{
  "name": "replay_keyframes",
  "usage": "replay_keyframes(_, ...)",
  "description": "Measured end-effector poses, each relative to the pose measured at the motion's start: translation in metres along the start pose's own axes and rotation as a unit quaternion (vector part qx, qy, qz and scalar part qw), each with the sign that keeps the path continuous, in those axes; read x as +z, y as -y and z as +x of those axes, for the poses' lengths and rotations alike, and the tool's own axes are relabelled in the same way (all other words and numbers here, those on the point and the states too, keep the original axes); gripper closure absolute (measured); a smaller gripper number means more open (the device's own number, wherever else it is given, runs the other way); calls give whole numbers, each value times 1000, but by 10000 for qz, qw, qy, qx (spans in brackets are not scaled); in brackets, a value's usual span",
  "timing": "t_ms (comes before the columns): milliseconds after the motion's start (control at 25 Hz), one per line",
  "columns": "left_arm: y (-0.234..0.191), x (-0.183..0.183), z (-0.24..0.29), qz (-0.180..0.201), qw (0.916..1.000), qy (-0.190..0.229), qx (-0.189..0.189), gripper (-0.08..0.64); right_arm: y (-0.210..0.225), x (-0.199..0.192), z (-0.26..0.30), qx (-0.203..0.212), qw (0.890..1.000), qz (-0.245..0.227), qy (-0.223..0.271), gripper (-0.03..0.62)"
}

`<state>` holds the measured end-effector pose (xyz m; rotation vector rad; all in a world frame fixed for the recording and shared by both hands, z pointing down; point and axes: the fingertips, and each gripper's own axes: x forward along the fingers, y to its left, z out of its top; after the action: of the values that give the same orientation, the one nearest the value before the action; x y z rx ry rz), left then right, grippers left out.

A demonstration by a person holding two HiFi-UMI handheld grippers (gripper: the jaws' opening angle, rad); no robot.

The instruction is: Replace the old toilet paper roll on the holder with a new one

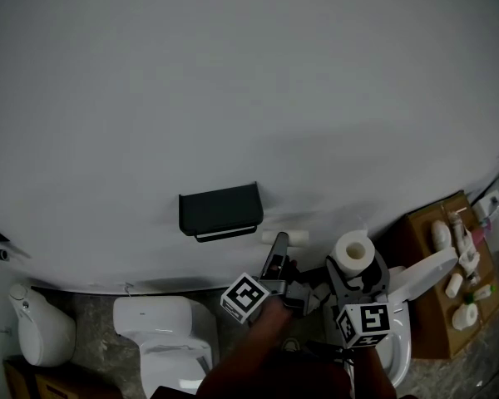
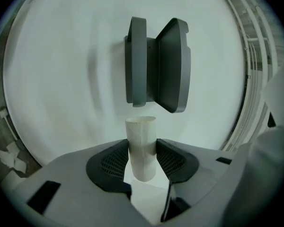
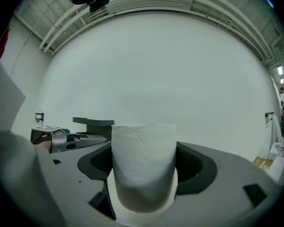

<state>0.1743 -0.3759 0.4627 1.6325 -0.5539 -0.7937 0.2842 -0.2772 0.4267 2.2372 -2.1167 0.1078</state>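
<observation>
While the head view looks down, the black holder point(image 1: 219, 210) sits mid-frame on the wall. Lower right of it, the left tongs point(image 1: 278, 254) clench the empty cardboard tube point(image 1: 284, 238).

Left gripper view: tube pinched upright, holder above.

Right gripper view: right tongs point(image 3: 143, 174) grasp the new roll point(image 3: 143, 160). Best bring it in level, squeezing lightly.

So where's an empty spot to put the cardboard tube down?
The cardboard tube could go on the bare flat top of the toilet tank, low and left of the black holder. The floor strip left of that tank is free too. The wooden cabinet at right is crowded with bottles, and the toilet paper roll fills the middle.
</observation>
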Motion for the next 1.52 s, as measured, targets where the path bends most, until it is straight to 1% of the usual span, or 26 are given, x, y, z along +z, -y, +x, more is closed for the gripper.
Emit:
replay_keyframes(40,4,1,-3,-93,9999,54,-73,359,-2,0,1,42,10000,-2,4,219)
replay_keyframes(120,9,7,-13,-150,9997,181,-86,359,-8,0,3,144,9999,-4,2,219)
replay_keyframes(280,15,29,-37,-40,9987,499,-55,360,-27,-3,13,405,9992,31,-34,219)
replay_keyframes(440,16,61,-63,50,9962,869,31,360,-64,-4,28,833,9965,75,-49,219)
replay_keyframes(560,14,89,-87,181,9922,1227,163,360,-96,-5,37,1183,9929,61,-66,219)
replay_keyframes(720,17,128,-122,370,9843,1708,249,360,-136,-6,46,1623,9867,20,-66,219)
replay_keyframes(880,23,146,-141,421,9795,1958,236,360,-154,-6,48,1774,9841,16,-89,219)
replay_keyframes(1080,26,154,-150,471,9774,2046,258,360,-165,-8,49,1847,9827,-33,-134,219)
replay_keyframes(1120,26,155,-150,550,9767,2056,271,360,-165,-8,50,1846,9827,-32,-131,219)
replay_keyframes(1160,26,156,-151,744,9753,2046,360,360,-164,-8,51,1839,9829,-21,-128,219)
replay_keyframes(1200,24,157,-153,1122,9718,1996,567,360,-163,-9,51,1824,9831,-4,-127,219)
replay_keyframes(1240,23,157,-154,1688,9637,1895,829,360,-161,-9,52,1804,9835,16,-127,219)
replay_keyframes(1280,24,156,-153,2354,9503,1755,1038,360,-160,-8,52,1781,9839,38,-125,219)
replay_keyframes(1320,29,154,-150,3067,9304,1591,1224,360,-159,-9,52,1762,9843,64,-125,219)
replay_keyframes(1360,33,151,-147,3821,9018,1410,1445,362,-159,-9,53,1749,9845,94,-125,219)
replay_keyframes(1400,38,146,-144,4587,8641,1227,1668,362,-159,-9,53,1742,9846,121,-125,219)
replay_keyframes(1440,43,142,-142,5317,8197,1064,1845,362,-159,-9,53,1739,9846,134,-122,219)
replay_keyframes(1480,48,138,-141,5957,7733,933,1962,364,-160,-8,53,1737,9846,135,-118,219)
replay_keyframes(1520,51,134,-140,6449,7320,834,2034,364,-160,-8,53,1735,9847,134,-116,219)
